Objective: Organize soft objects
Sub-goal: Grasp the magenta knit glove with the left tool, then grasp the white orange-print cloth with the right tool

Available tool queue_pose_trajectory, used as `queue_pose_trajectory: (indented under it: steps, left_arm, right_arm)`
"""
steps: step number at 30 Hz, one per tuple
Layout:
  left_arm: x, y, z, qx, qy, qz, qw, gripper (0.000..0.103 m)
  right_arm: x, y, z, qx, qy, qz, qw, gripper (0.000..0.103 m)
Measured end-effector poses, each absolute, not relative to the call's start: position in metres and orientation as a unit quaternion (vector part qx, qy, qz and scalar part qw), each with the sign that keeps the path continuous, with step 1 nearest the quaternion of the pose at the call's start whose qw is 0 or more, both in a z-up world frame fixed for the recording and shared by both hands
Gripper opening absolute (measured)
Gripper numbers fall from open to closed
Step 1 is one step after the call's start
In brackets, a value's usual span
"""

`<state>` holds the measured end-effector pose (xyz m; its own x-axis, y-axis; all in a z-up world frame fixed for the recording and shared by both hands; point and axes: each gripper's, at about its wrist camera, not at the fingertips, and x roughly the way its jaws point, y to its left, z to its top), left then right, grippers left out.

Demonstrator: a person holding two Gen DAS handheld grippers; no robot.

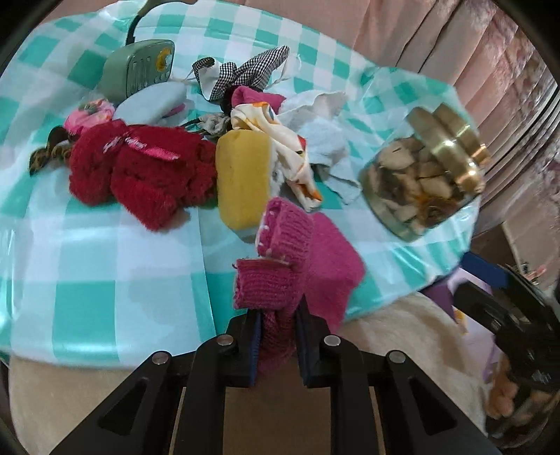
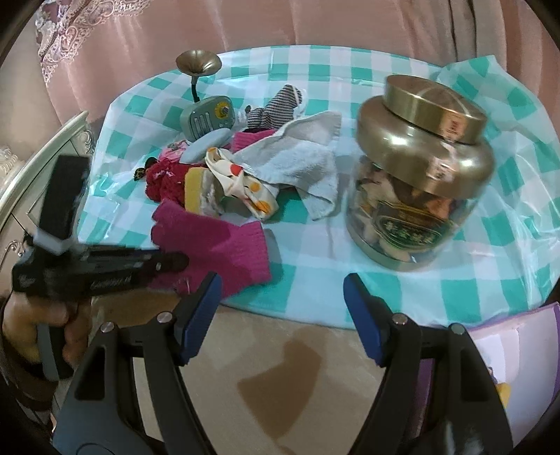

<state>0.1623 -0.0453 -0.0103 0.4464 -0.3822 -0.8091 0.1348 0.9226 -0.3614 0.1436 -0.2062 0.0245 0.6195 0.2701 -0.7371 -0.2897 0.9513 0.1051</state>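
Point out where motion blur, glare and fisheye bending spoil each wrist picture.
Left wrist view: the glass jar is smeared by motion blur, the tablecloth edge bows, dark corners frame it. Right wrist view: glare streaks the jar's brass lid, the left gripper is blurred, the curtain folds bend.

Behind my table hung pink curtains (image 2: pixel 315 24), one with a lacy patterned edge (image 2: pixel 63 38). The table wore a glossy teal-and-white checked cloth (image 2: pixel 315 280). Below lay a pale beige floor (image 2: pixel 280 367) with a brownish patch. To one side stood what looked like cream carved furniture (image 2: pixel 52 140).
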Motion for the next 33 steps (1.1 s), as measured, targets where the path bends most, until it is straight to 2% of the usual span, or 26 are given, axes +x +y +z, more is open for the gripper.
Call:
queue_pose_trajectory:
  steps: [15, 27, 33]
  left_arm:
    - [0.106, 0.006, 0.004, -0.222, 0.429, -0.137, 0.865, 0.016]
    - [0.066, 0.054, 0.005, -0.300, 0.363, -0.116, 0.874, 0.016]
    - [0.064, 0.057, 0.000, -0.315, 0.359, -0.122, 0.870, 0.016]
  right_arm:
    - [0.189, -0.142, 0.011, -0.024, 0.419, 0.186, 0.888, 0.075]
    - [0.233, -0.101, -0.007, -0.130, 0.430, 0.168, 0.877, 0.075]
    - [0.246, -0.086, -0.015, -0.179, 0.418, 0.149, 0.878, 0.074]
